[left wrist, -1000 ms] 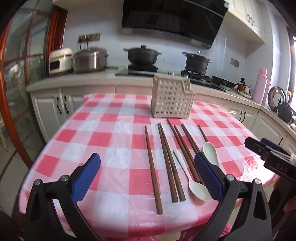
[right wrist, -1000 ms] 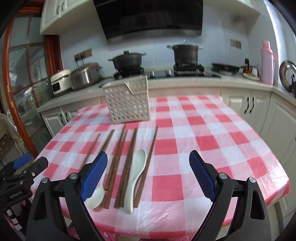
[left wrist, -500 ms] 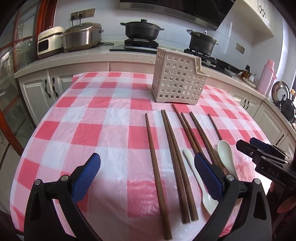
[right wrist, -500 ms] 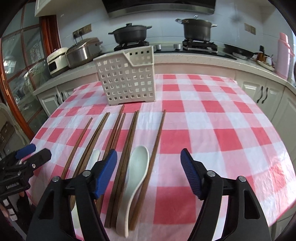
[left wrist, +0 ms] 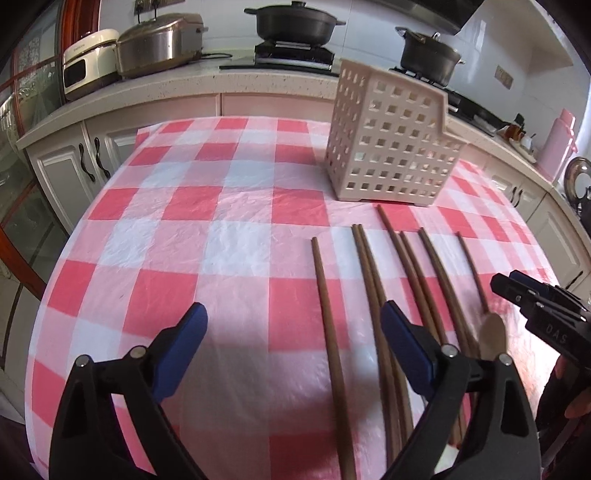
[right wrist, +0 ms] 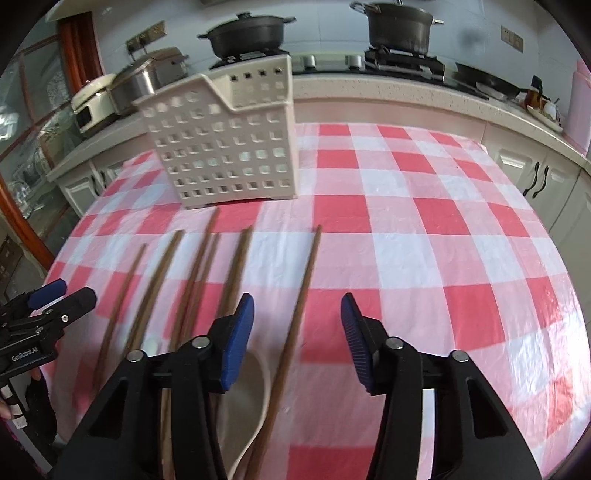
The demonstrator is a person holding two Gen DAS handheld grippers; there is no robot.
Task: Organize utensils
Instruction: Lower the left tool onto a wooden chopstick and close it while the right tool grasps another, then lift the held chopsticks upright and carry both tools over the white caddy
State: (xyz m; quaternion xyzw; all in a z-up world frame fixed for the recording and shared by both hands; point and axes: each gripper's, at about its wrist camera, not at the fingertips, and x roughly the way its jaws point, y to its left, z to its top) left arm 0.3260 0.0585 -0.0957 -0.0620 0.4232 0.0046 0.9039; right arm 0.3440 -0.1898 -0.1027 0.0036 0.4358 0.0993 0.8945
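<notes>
Several brown wooden chopsticks (left wrist: 373,288) lie side by side on the red-and-white checked tablecloth (left wrist: 177,236), in front of a cream perforated utensil basket (left wrist: 391,147). My left gripper (left wrist: 293,349) hangs low over the cloth with its jaws closing; the leftmost chopstick (left wrist: 325,314) lies between the fingers, untouched. My right gripper (right wrist: 297,343) is narrower and also closing around the rightmost chopstick (right wrist: 301,306), pads clear of it. A white spoon (right wrist: 253,387) lies under its left finger. A second spoon's bowl (left wrist: 493,334) shows partly. The basket (right wrist: 229,147) stands upright.
Behind the table runs a counter with two black pots (left wrist: 295,20) on a stove, a steel cooker (left wrist: 159,42) and a white rice cooker (left wrist: 88,57). A pink flask (left wrist: 557,144) stands at the right. The other gripper (left wrist: 535,306) shows at the right edge.
Both grippers have come forward and lower over the chopsticks, and the basket looks nearer. The right jaws have narrowed a lot; the left jaws have narrowed slightly.
</notes>
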